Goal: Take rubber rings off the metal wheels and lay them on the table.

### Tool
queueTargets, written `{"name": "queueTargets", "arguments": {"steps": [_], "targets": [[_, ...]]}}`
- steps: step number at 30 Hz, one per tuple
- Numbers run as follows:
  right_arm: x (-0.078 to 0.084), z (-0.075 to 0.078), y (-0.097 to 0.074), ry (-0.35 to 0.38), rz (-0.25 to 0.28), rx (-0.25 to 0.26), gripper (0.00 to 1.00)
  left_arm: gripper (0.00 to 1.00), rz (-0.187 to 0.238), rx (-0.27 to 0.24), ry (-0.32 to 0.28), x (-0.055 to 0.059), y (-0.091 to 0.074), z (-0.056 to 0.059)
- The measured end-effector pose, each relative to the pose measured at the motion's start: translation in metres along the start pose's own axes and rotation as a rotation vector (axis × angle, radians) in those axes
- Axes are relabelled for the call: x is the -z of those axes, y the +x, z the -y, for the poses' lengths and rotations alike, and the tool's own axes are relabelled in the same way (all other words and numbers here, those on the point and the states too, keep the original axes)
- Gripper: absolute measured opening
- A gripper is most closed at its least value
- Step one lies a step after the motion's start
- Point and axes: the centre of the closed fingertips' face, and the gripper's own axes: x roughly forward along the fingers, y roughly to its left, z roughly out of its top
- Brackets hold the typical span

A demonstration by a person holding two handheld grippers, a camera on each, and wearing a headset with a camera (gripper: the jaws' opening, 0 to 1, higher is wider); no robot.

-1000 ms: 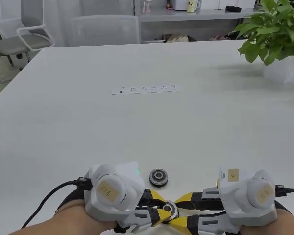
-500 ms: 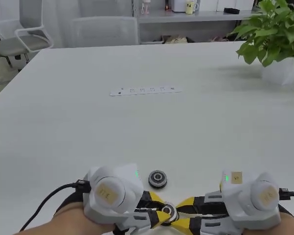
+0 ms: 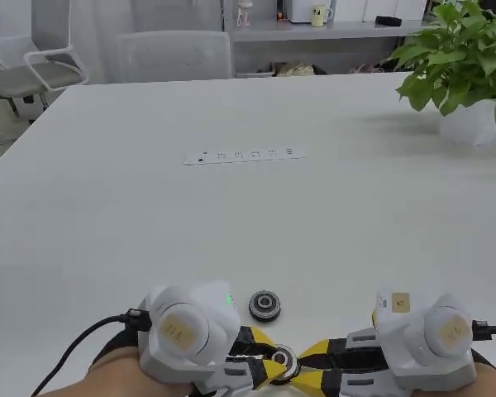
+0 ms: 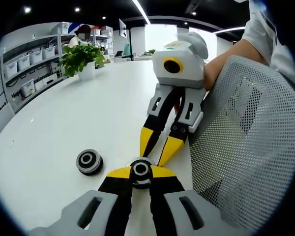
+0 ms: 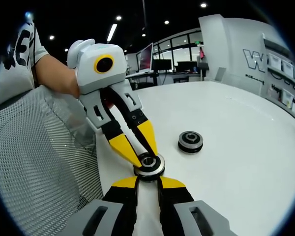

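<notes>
L tongs point(image 4: 140, 172) & R tongs point(image 5: 149, 178) both clamped on one wheel point(image 3: 281, 361) at surface point(image 3: 355, 207) near edge. 2nd wheel point(image 3: 264, 304) just beyond, open room past it. Stickers point(image 3: 399, 303) unreadable.

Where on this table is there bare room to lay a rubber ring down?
Bare: the wide stretch of white table between the white power strip and the loose black-rimmed metal wheel. Crowded: the near edge, where the left tool and right tool meet on the held black-rimmed metal wheel. The green potted plant takes the far right corner.
</notes>
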Motion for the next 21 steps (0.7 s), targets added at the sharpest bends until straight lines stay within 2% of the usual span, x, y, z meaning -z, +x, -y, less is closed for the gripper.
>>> {"name": "queueTargets", "arguments": {"steps": [12,17,21], "targets": [[-0.0057,0.0047,0.0062,-0.002,0.031,-0.001,0.27,0.08,0.001,0.0,0.0,0.0,-0.0002,-0.0001],[-0.0055,0.0047,0.0088,0.02,0.04,-0.008,0.27,0.08,0.001,-0.001,0.0,0.0,-0.0004,-0.0001],[-0.0057,0.0014,0.0074,0.008,0.039,-0.011,0.23,0.08,0.002,-0.001,-0.001,-0.0001,-0.0005,-0.0002]]}}
